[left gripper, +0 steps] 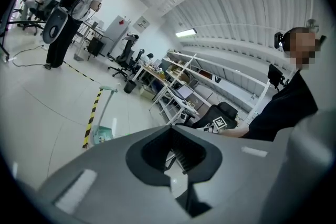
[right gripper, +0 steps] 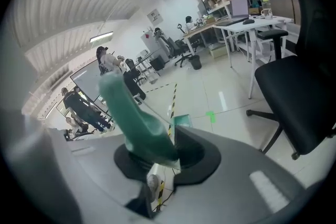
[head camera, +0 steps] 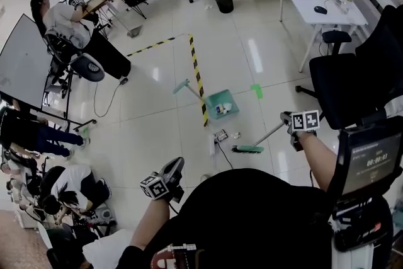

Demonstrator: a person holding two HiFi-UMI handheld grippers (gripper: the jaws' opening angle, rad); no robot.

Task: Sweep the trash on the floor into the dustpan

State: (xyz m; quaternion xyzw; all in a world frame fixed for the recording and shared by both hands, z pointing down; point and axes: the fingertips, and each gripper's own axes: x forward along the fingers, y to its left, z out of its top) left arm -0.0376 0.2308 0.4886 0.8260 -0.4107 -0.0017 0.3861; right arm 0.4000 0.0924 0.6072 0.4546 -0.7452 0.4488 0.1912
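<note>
In the head view, my right tongs hold a green-headed, long-handled broom. Its head rests on the white tiled floor, just near of the small trash scraps. The teal plastic dustpan lies farther off. In the left gripper view, my left tongs are together on nothing. In the right gripper view, the tongs clamp the broom's green grip.

Only legible text: white digits, apparently 00:00:03, on the dark rectangular screen at the person's right; the smaller line above them is unreadable.
</note>
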